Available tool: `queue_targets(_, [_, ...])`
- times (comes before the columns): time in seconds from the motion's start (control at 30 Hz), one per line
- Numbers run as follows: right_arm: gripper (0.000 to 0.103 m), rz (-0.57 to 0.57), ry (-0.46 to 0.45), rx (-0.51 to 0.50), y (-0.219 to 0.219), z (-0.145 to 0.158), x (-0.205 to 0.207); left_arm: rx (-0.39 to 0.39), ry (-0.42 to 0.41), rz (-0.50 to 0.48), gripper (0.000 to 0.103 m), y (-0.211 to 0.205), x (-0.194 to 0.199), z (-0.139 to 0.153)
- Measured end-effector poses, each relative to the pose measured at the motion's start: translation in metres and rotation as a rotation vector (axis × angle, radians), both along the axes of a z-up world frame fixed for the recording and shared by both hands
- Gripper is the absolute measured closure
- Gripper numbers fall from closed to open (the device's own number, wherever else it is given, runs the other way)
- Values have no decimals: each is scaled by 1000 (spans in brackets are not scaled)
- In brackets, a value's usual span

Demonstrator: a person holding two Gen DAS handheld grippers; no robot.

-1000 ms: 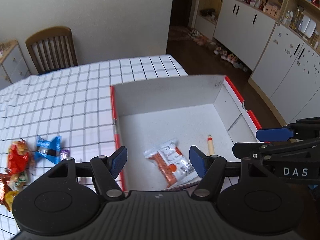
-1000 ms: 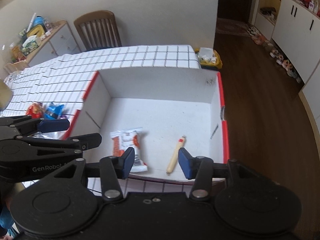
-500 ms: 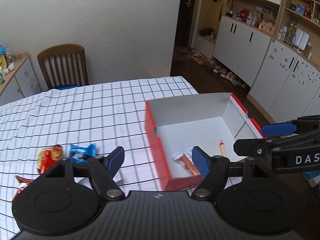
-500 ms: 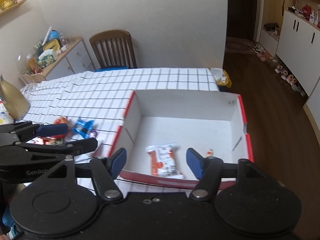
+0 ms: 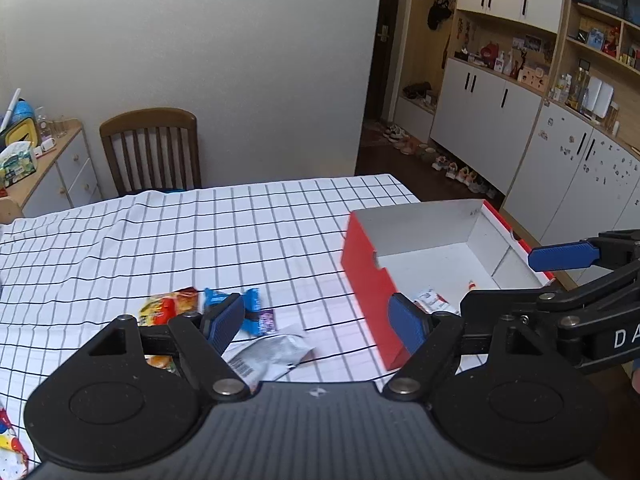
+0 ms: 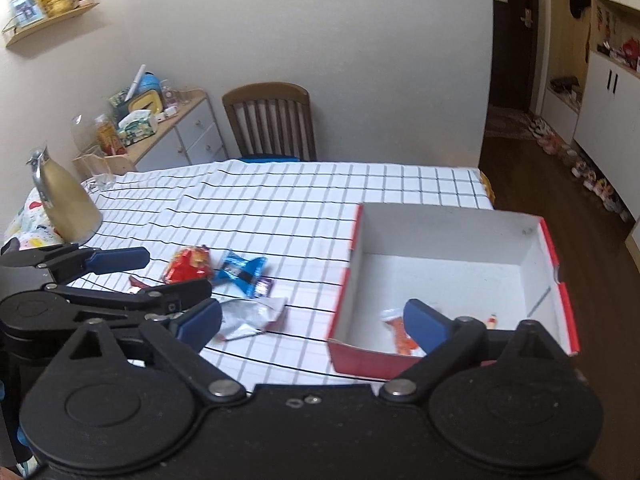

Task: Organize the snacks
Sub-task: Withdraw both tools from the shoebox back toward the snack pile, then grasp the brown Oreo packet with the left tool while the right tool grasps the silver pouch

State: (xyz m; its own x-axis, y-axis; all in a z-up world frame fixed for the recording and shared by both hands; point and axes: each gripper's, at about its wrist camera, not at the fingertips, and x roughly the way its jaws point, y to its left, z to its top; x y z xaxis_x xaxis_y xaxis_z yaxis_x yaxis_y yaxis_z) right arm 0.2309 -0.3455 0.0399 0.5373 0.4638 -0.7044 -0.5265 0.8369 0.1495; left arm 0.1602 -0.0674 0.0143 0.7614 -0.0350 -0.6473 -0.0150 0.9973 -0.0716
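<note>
snacks [image 5: 256,320] lie left of box [image 5: 368,276], nearest our left gripper [image 5: 316,322]; right gripper [image 6: 312,320] nearer box. both gape empty.

Silver packet [image 5: 269,354] partly behind left gripper [image 5: 318,322] pad, text blurred. Box [image 6: 448,236] near wall hides part of white-orange packet [image 6: 400,334]. Snack at tablecloth's bottom-left corner [image 5: 10,446] cut off.

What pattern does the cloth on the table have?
The tablecloth is white with a grid of thin black lines; the right wrist view shows it best.
</note>
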Motion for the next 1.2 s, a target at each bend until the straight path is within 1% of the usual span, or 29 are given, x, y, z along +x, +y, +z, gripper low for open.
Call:
queue_targets(0.13, [0,-8,-11,15,17,0,-13,-19,-2,4,24,21,-10,-1])
queue_targets(0.27, [0,-12,8,33,32,-5,-21,-22,-10,16,24,43,-19,-3])
queue_targets(0.6, [0,-14,13,6,77,-20,-37,-14,-2,86,24,106,-31,-18])
queue_targets(0.83, [0,-50,56,-5,101,-37,-29,-30,47,159,24,161,-32,-41])
queue_targets(0.97, [0,-83,109,-11,109,-51,-19,-14,73,197,24,186,-30,-58])
queue_targets(1.07, [1,-104,139,-26,116,-62,-12,-15,96,213,24,201,-29,-70])
queue_targets(1.2, [1,-124,161,-48,125,-73,-5,-21,134,204,24,214,-25,-86])
